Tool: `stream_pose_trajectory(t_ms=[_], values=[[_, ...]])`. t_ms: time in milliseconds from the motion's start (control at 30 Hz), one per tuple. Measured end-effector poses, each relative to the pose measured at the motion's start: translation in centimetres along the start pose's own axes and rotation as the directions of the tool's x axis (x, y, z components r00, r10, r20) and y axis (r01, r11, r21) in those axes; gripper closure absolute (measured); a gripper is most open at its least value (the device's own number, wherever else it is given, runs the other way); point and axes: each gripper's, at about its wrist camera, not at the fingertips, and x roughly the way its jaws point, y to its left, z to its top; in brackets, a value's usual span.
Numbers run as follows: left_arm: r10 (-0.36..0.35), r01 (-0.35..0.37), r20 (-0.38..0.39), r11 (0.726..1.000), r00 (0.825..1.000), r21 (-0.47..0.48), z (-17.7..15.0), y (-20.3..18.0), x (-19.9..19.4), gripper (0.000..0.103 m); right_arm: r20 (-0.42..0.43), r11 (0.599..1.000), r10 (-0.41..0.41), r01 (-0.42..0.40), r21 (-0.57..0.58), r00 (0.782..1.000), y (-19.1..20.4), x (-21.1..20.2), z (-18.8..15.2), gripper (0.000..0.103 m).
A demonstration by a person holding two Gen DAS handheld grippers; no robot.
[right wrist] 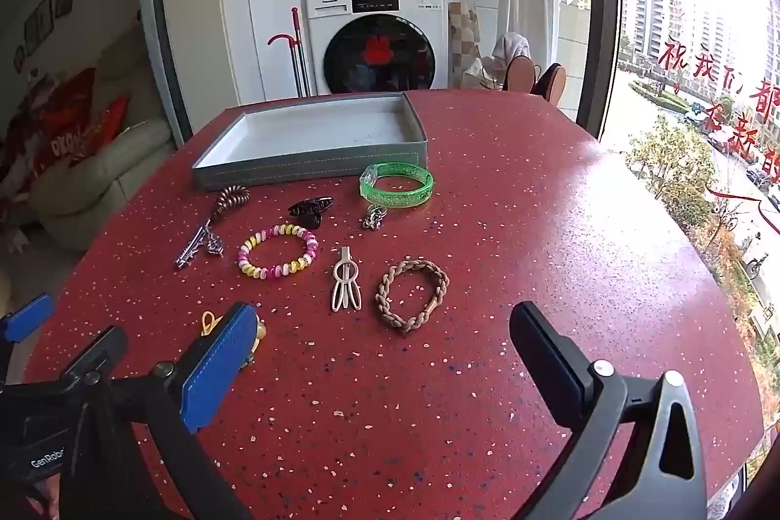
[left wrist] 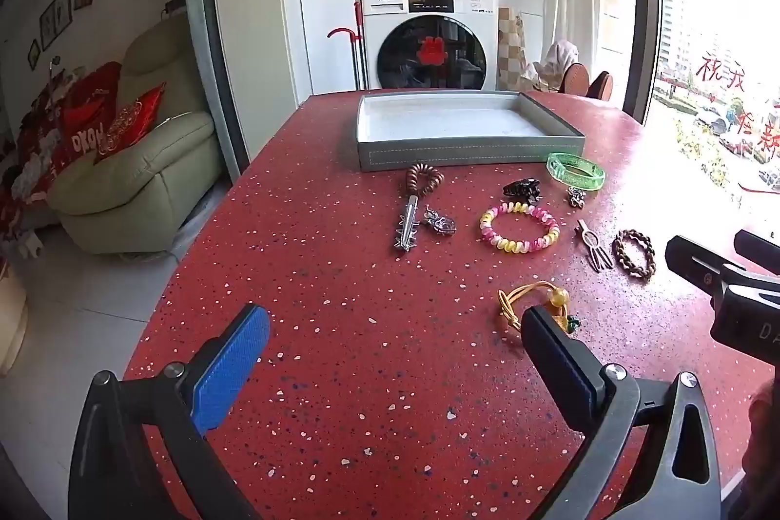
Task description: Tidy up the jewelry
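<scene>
Left wrist view was filled by a red speckled counter (left wrist: pixel 341 325), with stacked washing machines (left wrist: pixel 424 32) at upper centre and a pale sofa (left wrist: pixel 146 179) at left. A shallow grey tray (left wrist: pixel 468 157) sat mid-frame; glossy beaded bracelet (left wrist: pixel 519 226), braided band (right wrist: pixel 412 295) and translucent green bangle (right wrist: pixel 396 183) were scattered below it. Both jaws were spread wide, holding nothing.

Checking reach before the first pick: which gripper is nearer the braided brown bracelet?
Right. The right gripper hovers just short of the braided brown bracelet; the left gripper sits farther left, by the yellow cord bracelet.

Red table (right wrist: pixel 536 227): tray (right wrist: pixel 312 169), jewelry (right wrist: pixel 278 252)
</scene>
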Motion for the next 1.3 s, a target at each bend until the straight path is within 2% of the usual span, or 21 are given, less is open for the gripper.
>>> stream_pose_trajectory(t_ms=[133,267,433,1300], values=[[-0.003,0.003,0.005,1.000,1.000,-0.006,-0.1,0.2,-0.4,0.000,0.000,1.000,-0.002,0.002,-0.004,1.000,0.0,0.1,0.0,0.000],[0.014,-0.015,0.031,0.999,0.999,0.034,-0.2,-1.1,-1.3,0.000,0.002,1.000,0.003,-0.003,0.002,1.000,0.0,0.0,-0.1,0.000],[-0.002,0.002,0.004,1.000,1.000,0.013,0.0,-0.3,-0.8,0.000,0.010,1.000,0.012,-0.012,0.001,1.000,0.0,-0.1,-0.2,0.000],[0.005,-0.005,0.012,1.000,1.000,-0.001,0.0,-0.2,-0.8,0.000,0.014,1.000,0.015,-0.015,0.005,1.000,0.0,-0.2,0.1,0.000]])
